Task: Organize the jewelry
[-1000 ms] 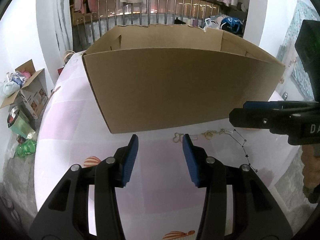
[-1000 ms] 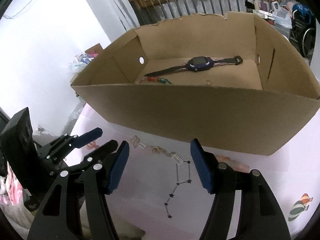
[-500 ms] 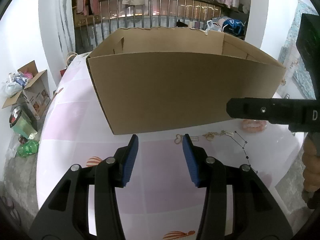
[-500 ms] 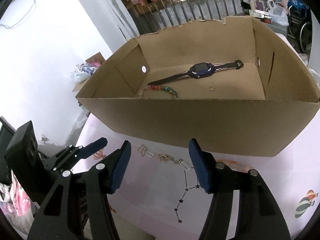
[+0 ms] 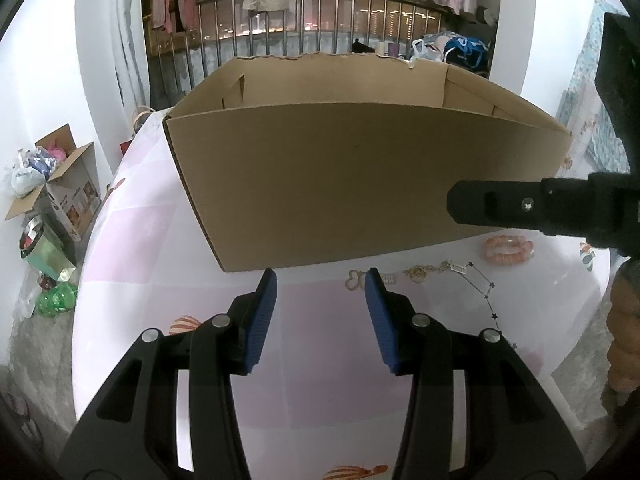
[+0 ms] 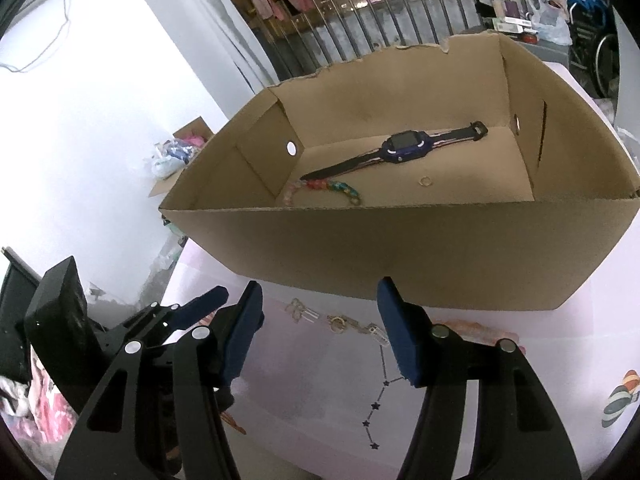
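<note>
Left gripper [image 5: 320, 312] and right gripper [image 6: 320, 328], both released and empty, hover over thin gold chain [image 6: 340, 322] before brown cardboard box [image 6: 400, 256].

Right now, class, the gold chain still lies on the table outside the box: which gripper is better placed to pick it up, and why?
Probably the right gripper. Its open jaws already frame the gold chain, which lies just ahead of its fingertips. The left gripper is also open, but the chain sits off to its right.
</note>
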`<state>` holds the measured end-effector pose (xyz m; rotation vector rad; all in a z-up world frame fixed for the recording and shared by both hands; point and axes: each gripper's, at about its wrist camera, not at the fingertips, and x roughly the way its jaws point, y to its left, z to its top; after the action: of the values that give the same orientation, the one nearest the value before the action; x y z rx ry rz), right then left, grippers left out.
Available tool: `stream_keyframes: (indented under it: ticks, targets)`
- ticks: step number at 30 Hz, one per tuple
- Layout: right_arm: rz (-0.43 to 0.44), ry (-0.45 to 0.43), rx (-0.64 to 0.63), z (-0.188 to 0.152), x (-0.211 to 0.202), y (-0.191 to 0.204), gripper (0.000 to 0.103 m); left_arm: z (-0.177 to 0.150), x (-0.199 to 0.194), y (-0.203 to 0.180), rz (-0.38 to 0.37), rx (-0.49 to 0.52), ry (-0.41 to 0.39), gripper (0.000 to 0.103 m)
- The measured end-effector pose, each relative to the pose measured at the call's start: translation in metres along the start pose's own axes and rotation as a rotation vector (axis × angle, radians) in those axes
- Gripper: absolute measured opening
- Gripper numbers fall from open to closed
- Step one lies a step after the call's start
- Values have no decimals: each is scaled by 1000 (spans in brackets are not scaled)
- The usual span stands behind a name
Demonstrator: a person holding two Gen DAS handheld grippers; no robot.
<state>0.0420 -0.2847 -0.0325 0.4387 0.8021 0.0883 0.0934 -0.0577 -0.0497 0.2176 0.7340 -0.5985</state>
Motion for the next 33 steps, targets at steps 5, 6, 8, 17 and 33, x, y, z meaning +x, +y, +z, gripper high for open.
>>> stream_keyframes:
  ticks: [5,6,8,17,33]
  targets:
    - [8,-16,11,2,-1,0,58,-1,0,-1,5,5,-6,44]
    - [10,-18,13,3,-1,0,58,0,0,0,6,5,-6,44]
    - [18,-20,27,3,-1,-1,58,0,1,-1,11,8,-7,44]
    - [42,-37,83,2,-3,-7,54,1,0,0,7,9,-10,44]
    - [48,-74,173,0,-3,-10,54,1,-2,-2,19,6,-15,44]
